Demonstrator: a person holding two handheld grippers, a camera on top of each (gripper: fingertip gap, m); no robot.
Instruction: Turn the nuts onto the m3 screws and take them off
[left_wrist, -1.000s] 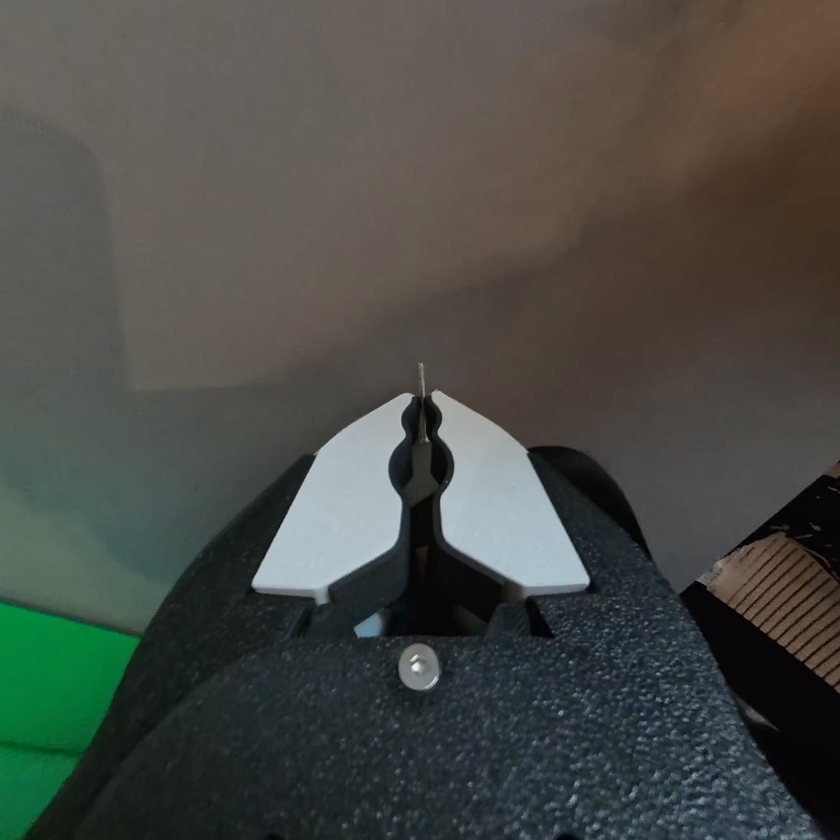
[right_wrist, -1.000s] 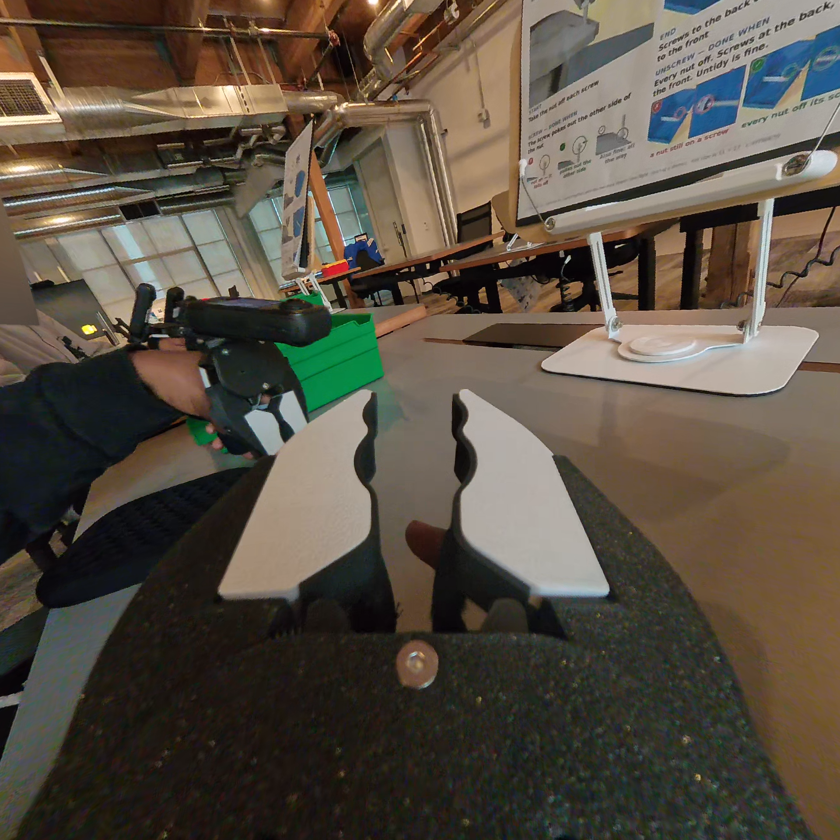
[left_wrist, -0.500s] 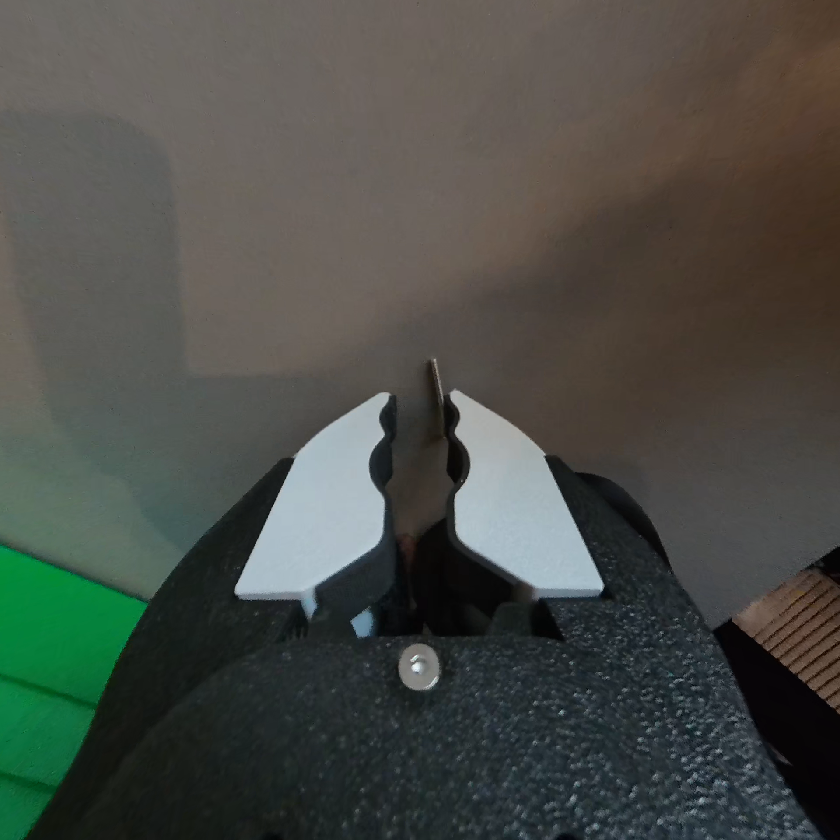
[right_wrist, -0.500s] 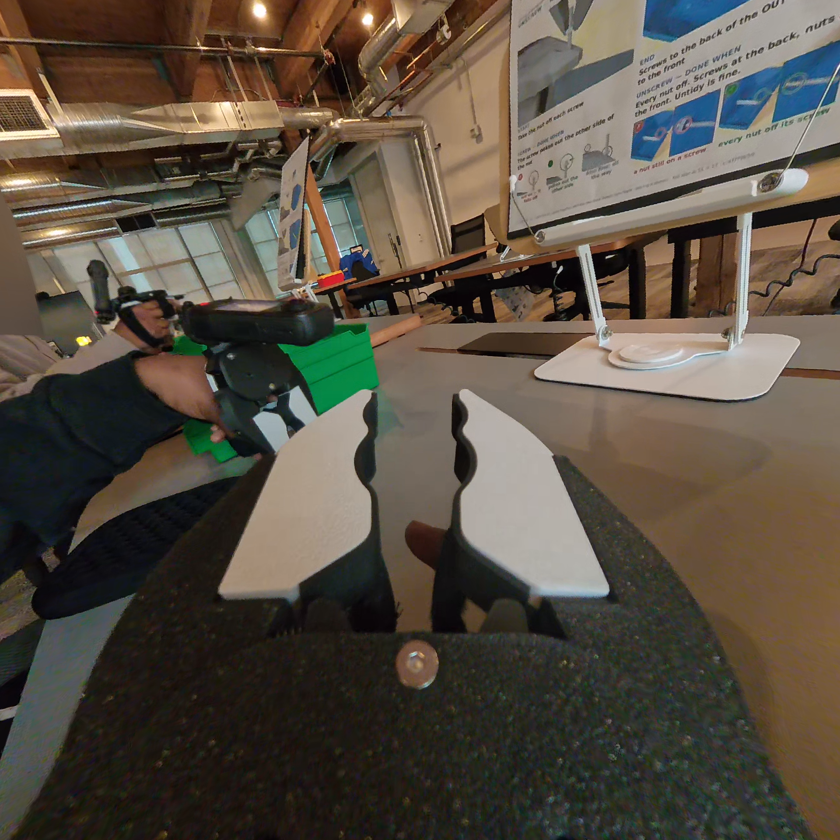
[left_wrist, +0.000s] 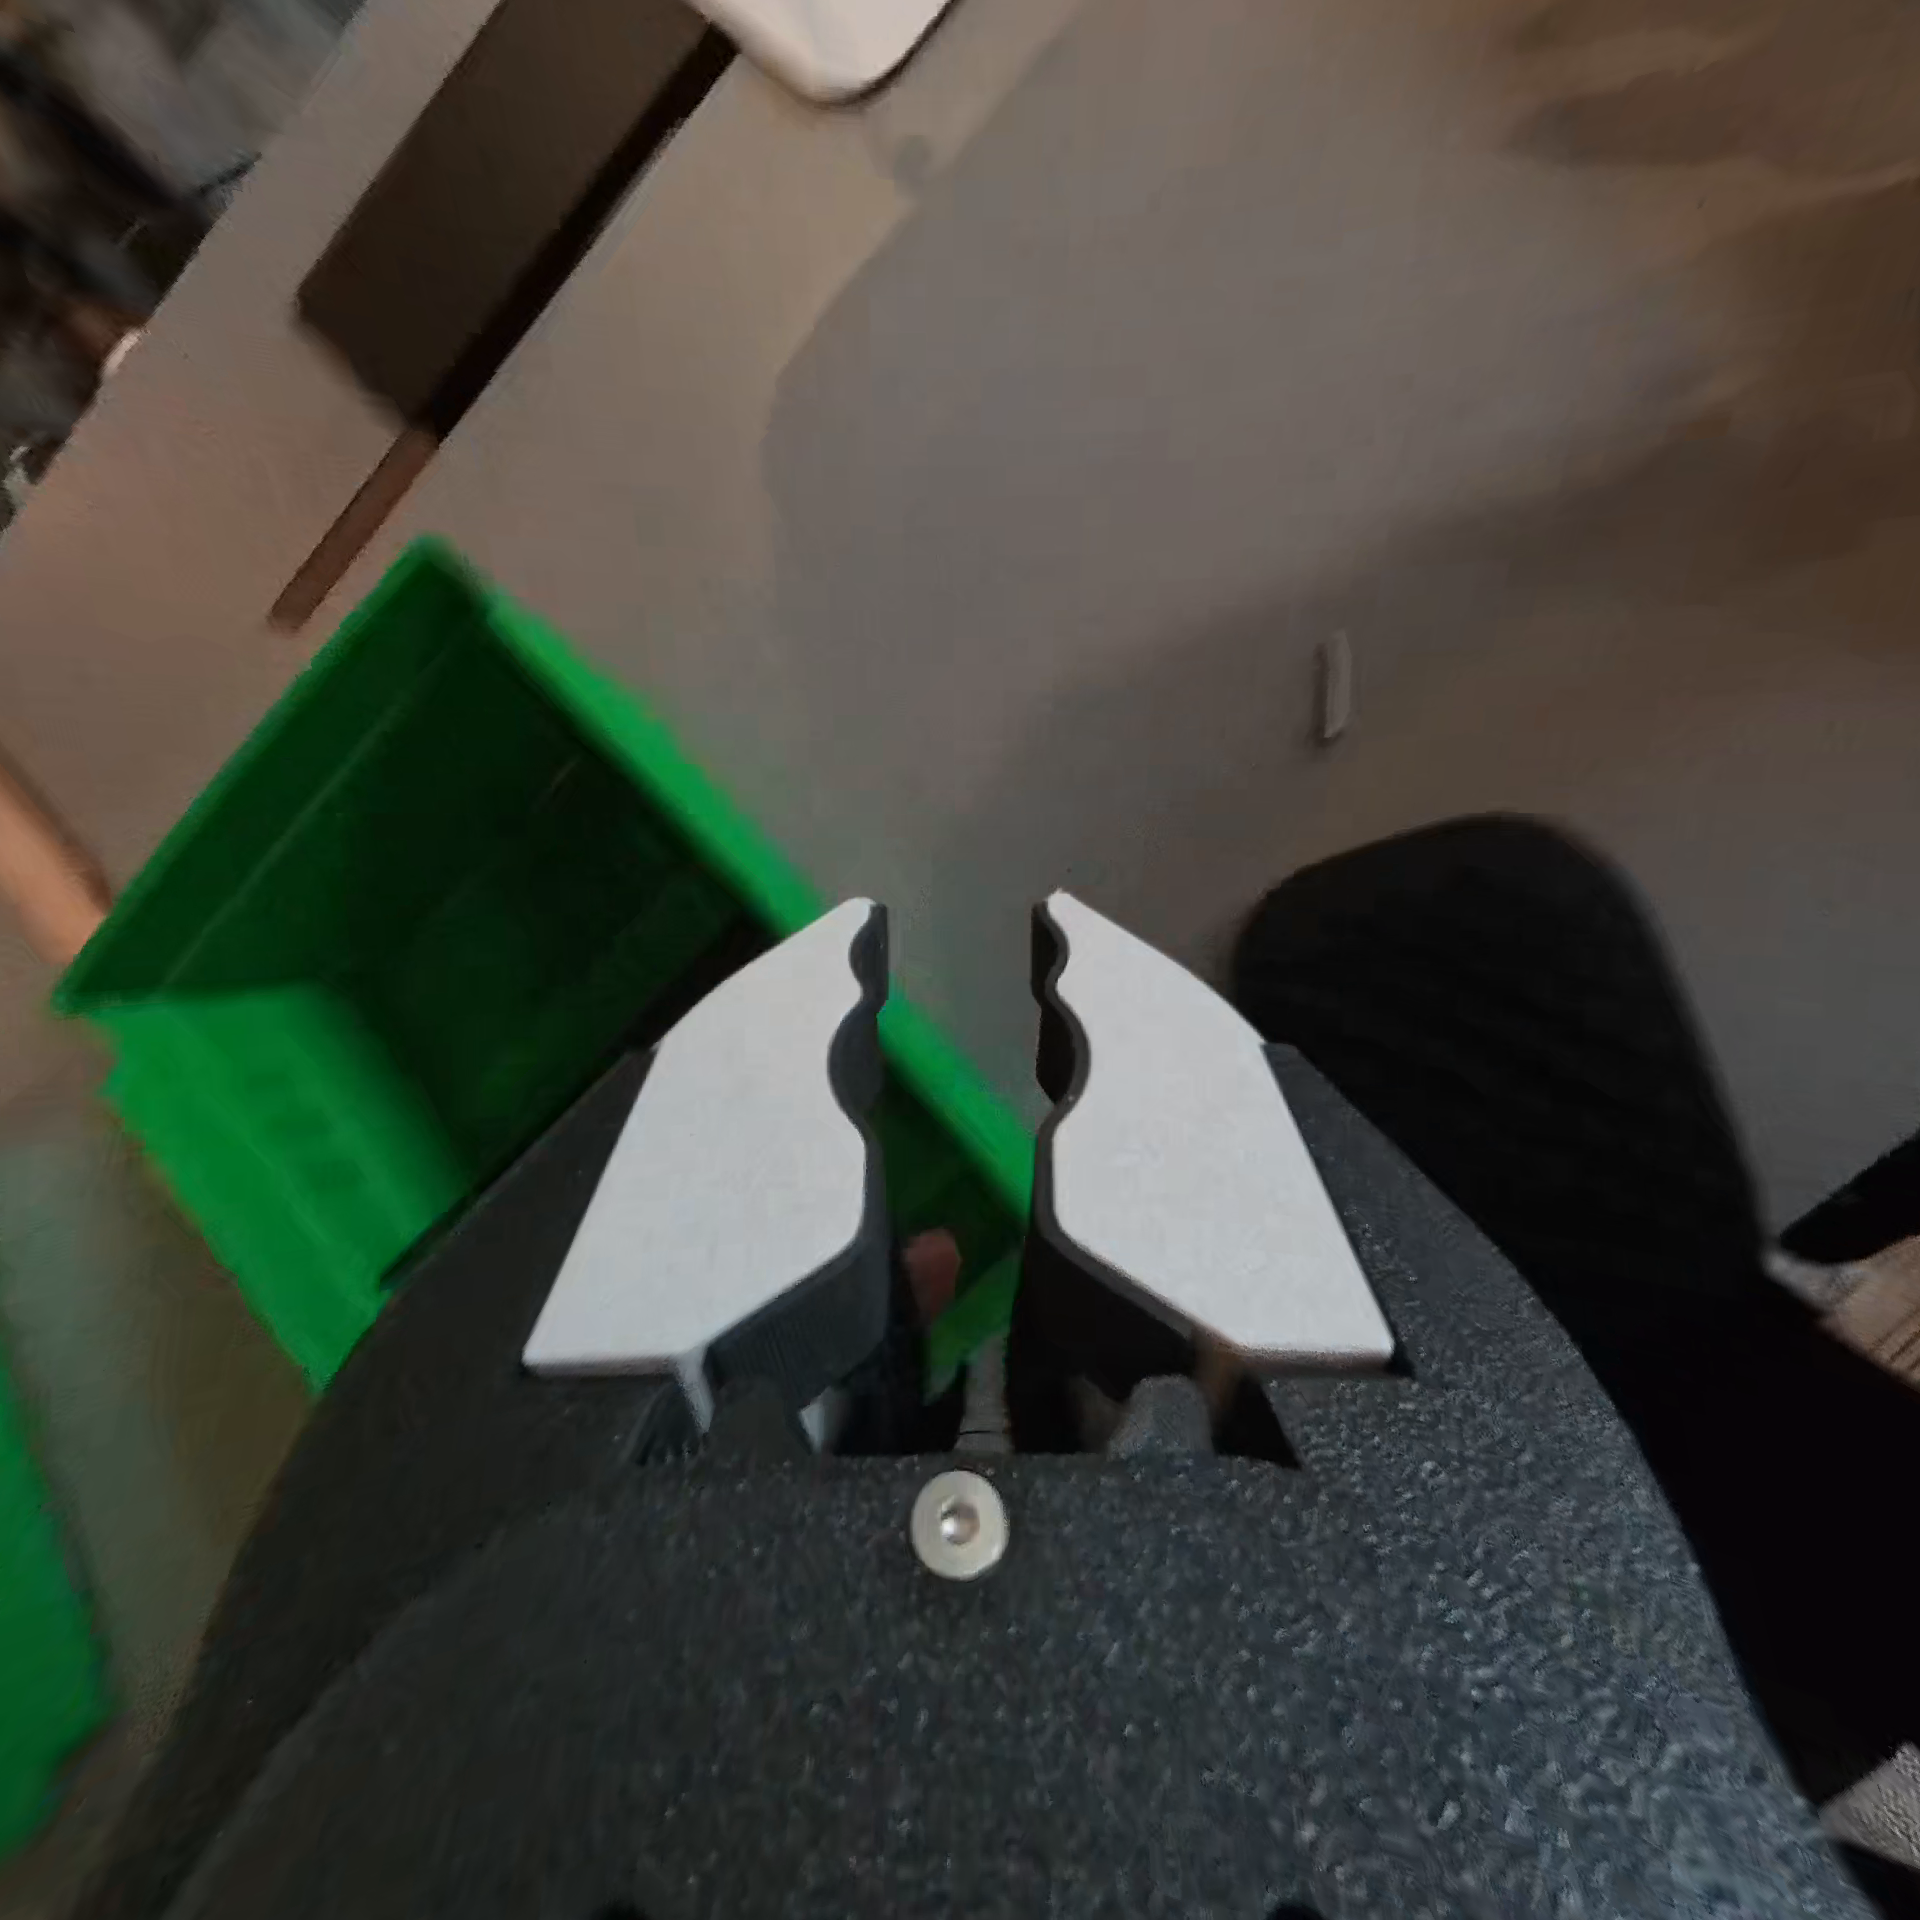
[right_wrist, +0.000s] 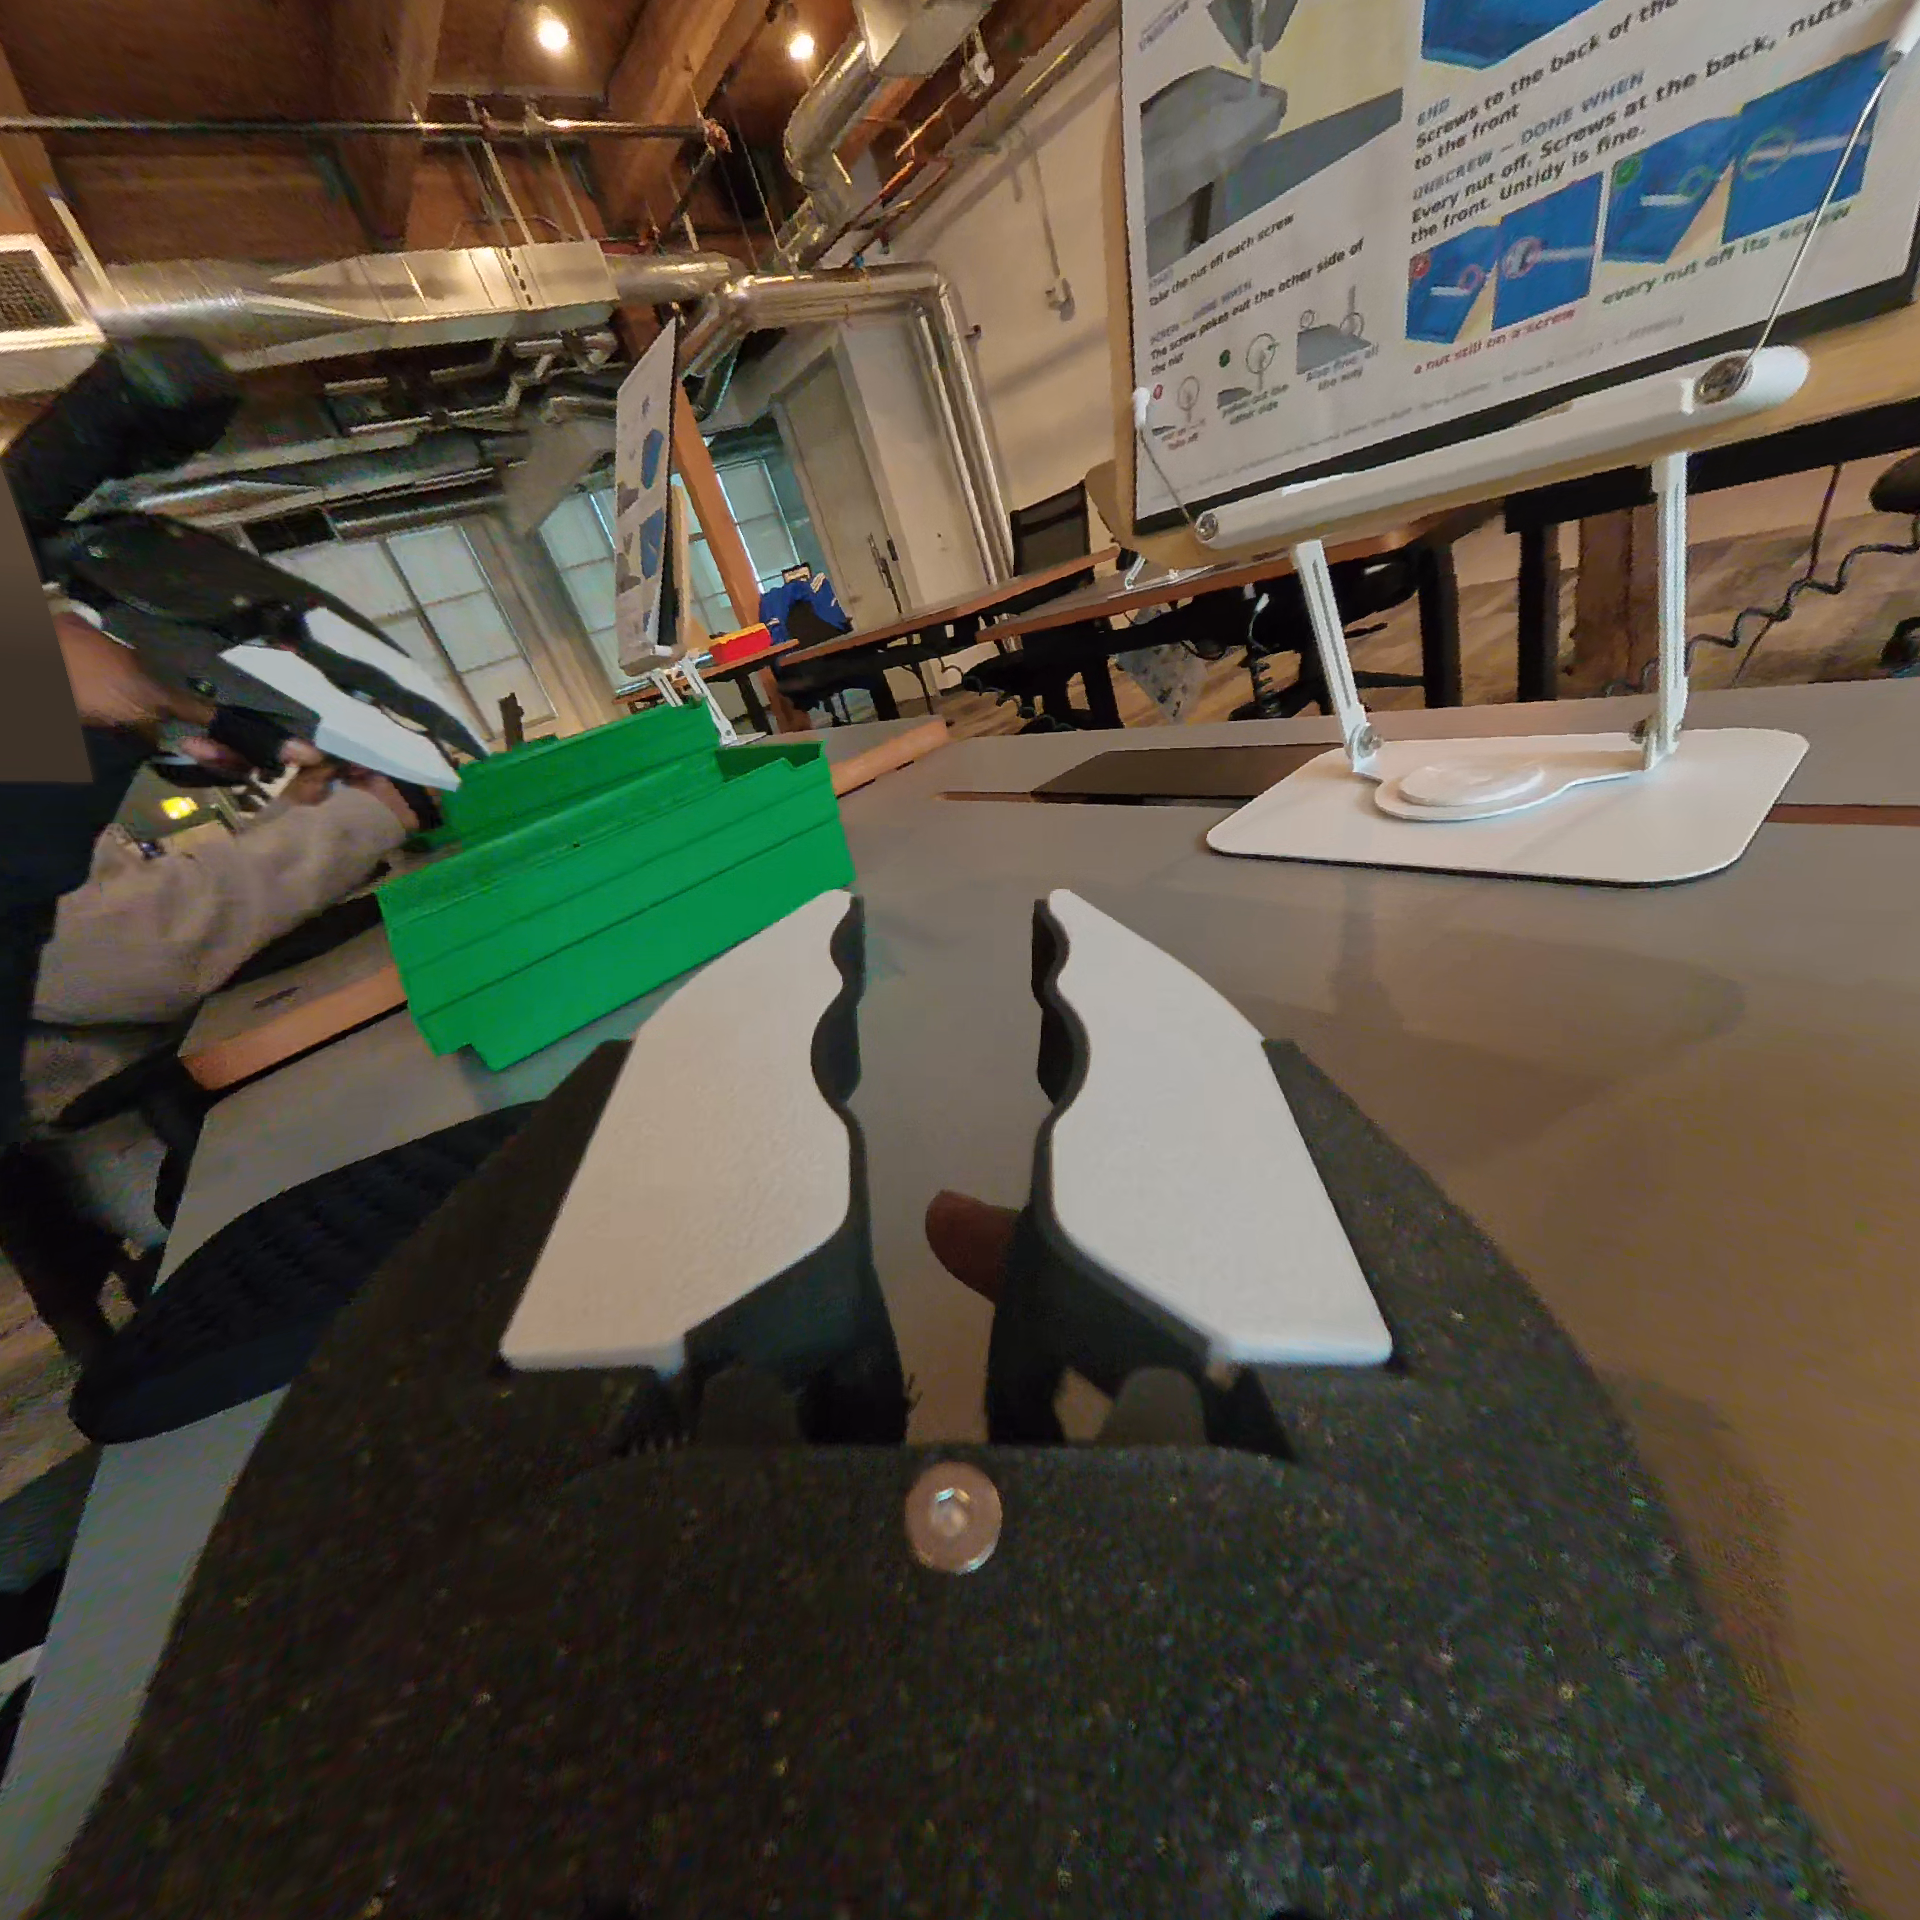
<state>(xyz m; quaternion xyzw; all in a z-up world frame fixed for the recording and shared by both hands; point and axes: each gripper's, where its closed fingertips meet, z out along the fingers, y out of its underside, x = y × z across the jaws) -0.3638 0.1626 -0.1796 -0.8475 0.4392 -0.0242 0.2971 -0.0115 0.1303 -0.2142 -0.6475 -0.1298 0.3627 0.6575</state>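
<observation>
While both claws gape bare, what may be a screw lies beyond the left claw, rightward.

left wrist view: camera sits behind its own fingers, tilted steeply down and rolled, close over the grey table, with the green bin at left of frame. right wrist view: camera sits low, near table level, facing across the room. shared: the green bin, the table and the white stand base, upper edge in the left view.
</observation>
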